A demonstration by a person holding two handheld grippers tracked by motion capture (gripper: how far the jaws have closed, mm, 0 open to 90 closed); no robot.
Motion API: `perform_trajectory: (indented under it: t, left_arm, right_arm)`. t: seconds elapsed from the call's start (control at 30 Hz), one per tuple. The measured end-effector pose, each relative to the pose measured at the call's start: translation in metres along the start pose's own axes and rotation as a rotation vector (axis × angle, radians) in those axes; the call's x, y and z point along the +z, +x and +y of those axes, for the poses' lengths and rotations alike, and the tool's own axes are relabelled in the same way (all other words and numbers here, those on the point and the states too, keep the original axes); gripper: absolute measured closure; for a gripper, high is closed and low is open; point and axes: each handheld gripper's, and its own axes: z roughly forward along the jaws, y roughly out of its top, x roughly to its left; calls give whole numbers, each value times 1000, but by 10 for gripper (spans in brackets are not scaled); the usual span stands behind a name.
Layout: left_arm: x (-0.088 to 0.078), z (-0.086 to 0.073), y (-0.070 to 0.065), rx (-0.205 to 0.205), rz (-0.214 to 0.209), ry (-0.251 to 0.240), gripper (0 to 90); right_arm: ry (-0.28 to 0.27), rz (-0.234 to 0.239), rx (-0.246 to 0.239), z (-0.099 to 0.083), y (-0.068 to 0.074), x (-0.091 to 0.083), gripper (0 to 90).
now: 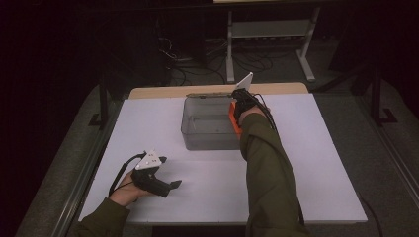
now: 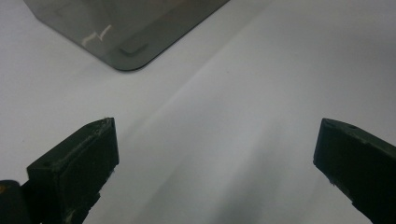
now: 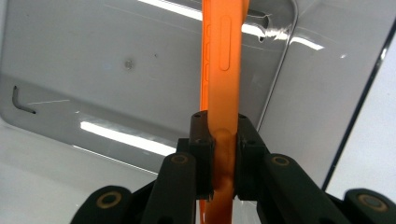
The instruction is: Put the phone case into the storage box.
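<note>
A clear grey plastic bin stands on the white table, toward the back middle. My right gripper hangs at the bin's right wall, shut on a flat orange phone case. In the right gripper view the phone case stands edge-on between the pads of my right gripper, over the bin's bare floor. My left gripper rests low at the table's front left, held by a hand. Its jaws stand wide apart with nothing between them, and a corner of the bin lies ahead.
A strip of wooden tabletop shows behind the white sheet. Beyond it the floor is dark, with cables and a white metal frame. Bare white surface lies left, right and in front of the bin.
</note>
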Motion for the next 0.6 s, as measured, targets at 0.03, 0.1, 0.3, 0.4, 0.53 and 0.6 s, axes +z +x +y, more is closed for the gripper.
perform_trajectory:
  t: [0.03,0.1,0.3,0.4,0.53,0.6]
  left_arm:
    - [0,0,0,-1,0,-1,0]
    - [1,0,0,-1,0,-1,0]
    - [1,0,-1,3,-1,2,0]
    - [1,0,-1,1,0,0,0]
    - [1,0,-1,-1,-2,2,0]
    - [1,0,-1,-2,-2,3,0]
  right_arm:
    - [0,-1,4,0,0,0,794]
    - [3,-5,14,0,-1,0,794]
    - [1,-10,37,0,-2,1,794]
    - [3,-15,43,0,-2,1,794]
    - [1,-20,51,0,-2,1,793]
    - [1,-22,56,0,-2,1,793]
